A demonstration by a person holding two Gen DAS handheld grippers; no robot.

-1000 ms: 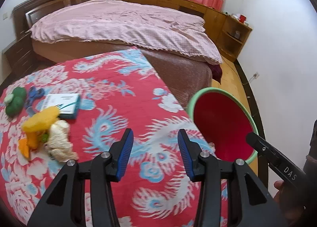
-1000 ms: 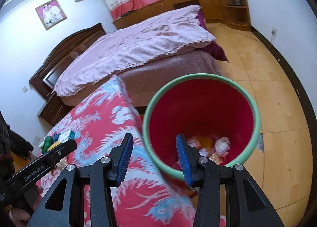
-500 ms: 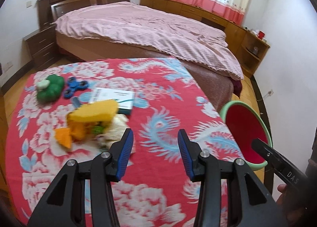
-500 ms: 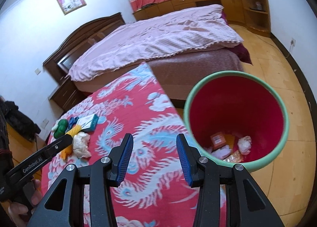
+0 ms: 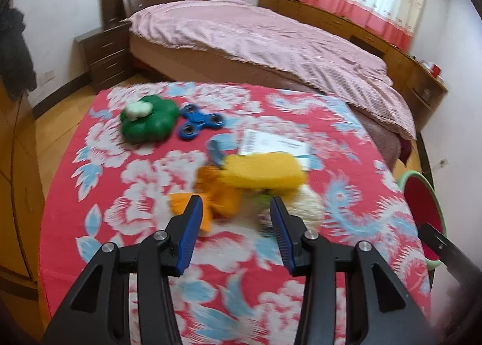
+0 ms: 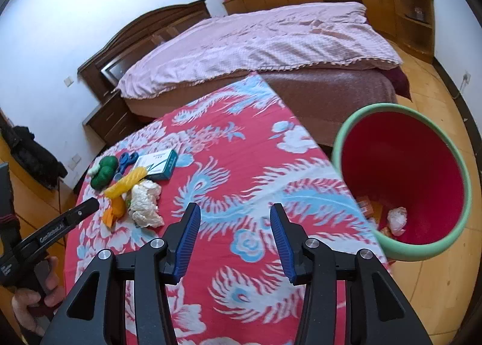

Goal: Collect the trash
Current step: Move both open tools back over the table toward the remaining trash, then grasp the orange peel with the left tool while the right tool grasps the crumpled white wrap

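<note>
Our left hand-held gripper point(image 5: 235, 224) is spread wide and holds nothing. The trash pile point(image 5: 256, 185) sits on the tabletop point(image 5: 90, 200) just ahead, blurry, maybe wrappers. We go down slowly, pinch one piece, then carry it to the red bin point(image 6: 403, 182). The right hand-held gripper point(image 6: 233, 232) is spread too, empty.

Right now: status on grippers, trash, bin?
Left gripper open, empty, over the trash pile. Right gripper open, empty, above the tablecloth. Bin beside the table, some trash already inside. Nothing blocking the pile.

Glossy plastic bin point(image 6: 421, 247), crumpled paper point(image 6: 144, 203)
</note>
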